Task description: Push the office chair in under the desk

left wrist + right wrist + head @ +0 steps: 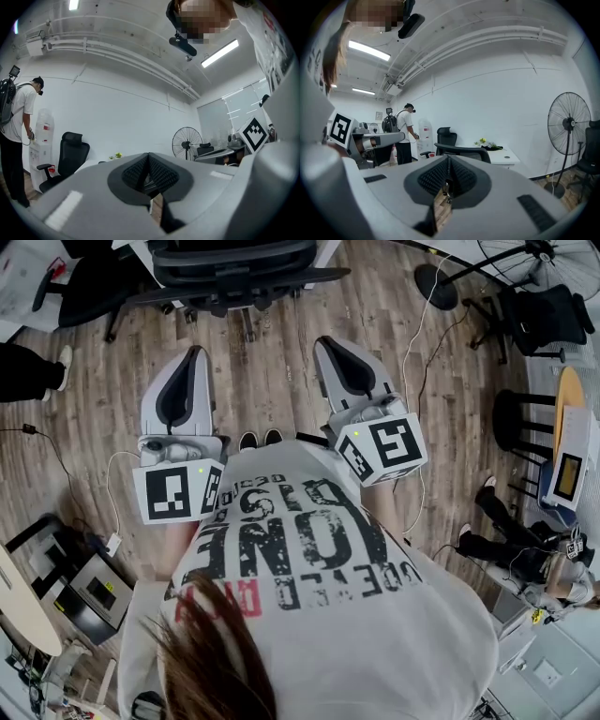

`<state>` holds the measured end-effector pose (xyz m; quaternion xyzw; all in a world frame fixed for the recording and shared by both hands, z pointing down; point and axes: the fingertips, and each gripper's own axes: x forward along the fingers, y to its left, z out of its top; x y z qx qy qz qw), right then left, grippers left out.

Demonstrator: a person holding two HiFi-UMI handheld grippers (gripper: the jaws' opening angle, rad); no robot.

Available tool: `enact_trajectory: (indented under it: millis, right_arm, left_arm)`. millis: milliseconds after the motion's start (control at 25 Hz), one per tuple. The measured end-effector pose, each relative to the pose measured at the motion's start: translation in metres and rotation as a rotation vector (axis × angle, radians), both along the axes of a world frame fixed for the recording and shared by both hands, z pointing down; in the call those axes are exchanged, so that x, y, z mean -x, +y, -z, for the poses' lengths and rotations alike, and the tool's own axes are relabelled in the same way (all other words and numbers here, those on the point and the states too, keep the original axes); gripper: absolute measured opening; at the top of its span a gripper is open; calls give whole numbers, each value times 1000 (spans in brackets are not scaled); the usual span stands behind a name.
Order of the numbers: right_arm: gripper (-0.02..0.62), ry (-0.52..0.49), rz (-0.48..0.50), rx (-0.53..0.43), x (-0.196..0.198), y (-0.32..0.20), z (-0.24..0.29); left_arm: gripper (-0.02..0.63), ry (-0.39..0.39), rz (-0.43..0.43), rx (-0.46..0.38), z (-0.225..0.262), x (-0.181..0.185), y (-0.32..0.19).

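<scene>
The black office chair [234, 273] stands on the wood floor straight ahead of me, at the top of the head view. In the right gripper view its backrest [461, 151] shows in front of a white desk [506, 157]. My left gripper [194, 354] and right gripper [330, 341] are held side by side in front of my body, short of the chair and not touching it. Both are shut with nothing between the jaws, as the left gripper view [149, 161] and the right gripper view [448, 164] also show.
A standing fan [567, 124] with its round base [436, 285] is at the right. Beside it are another black chair [544, 315] and a round table [569, 399]. A person [405, 136] stands at the back left by a second chair [70, 157]. Cables and equipment [84, 587] lie on the floor.
</scene>
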<state>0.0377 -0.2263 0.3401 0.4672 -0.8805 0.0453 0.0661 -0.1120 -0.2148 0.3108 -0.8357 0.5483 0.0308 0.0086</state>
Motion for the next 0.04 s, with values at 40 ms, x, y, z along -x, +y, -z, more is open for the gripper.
enact_trajectory:
  millis: [40]
  right_arm:
    - [28,-1,-1,0,0,0,-1]
  left_arm:
    - [12,0,0,1,-1,1,1]
